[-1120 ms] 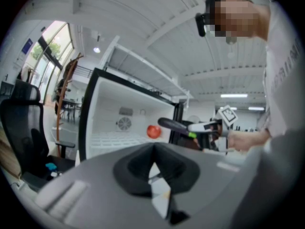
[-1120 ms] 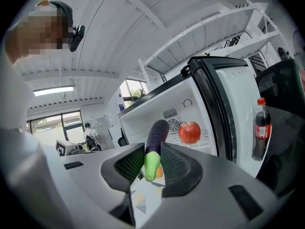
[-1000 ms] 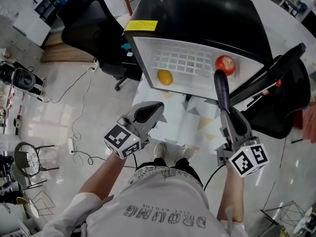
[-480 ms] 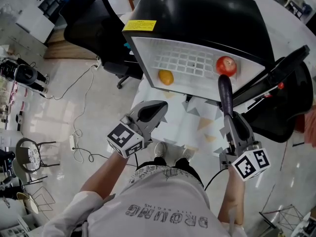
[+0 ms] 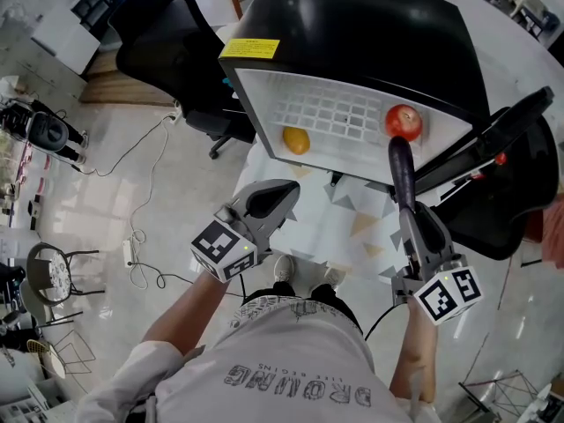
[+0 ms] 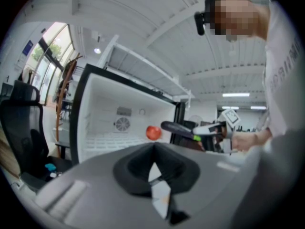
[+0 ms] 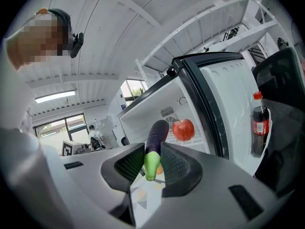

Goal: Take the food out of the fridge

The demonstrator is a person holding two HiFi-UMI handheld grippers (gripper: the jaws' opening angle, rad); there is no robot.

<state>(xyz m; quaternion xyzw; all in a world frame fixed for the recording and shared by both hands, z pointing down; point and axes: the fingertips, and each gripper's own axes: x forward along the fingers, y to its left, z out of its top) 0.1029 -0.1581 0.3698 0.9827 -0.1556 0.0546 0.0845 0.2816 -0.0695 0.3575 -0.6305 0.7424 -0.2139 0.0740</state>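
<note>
1. My right gripper (image 7: 151,159) pinches the eggplant (image 7: 156,136) by its green stem end. My left gripper (image 5: 280,194) is pressed together on nothing.
2. The eggplant sits at the open fridge (image 5: 370,33) front, right side, just near of the apple (image 5: 404,122); its tip seems clear of the shelf.
3. With only 1 end gripped, I should hold firm and draw straight back.
4. Its long axis runs near-to-far, purple tip pointing far.
</note>
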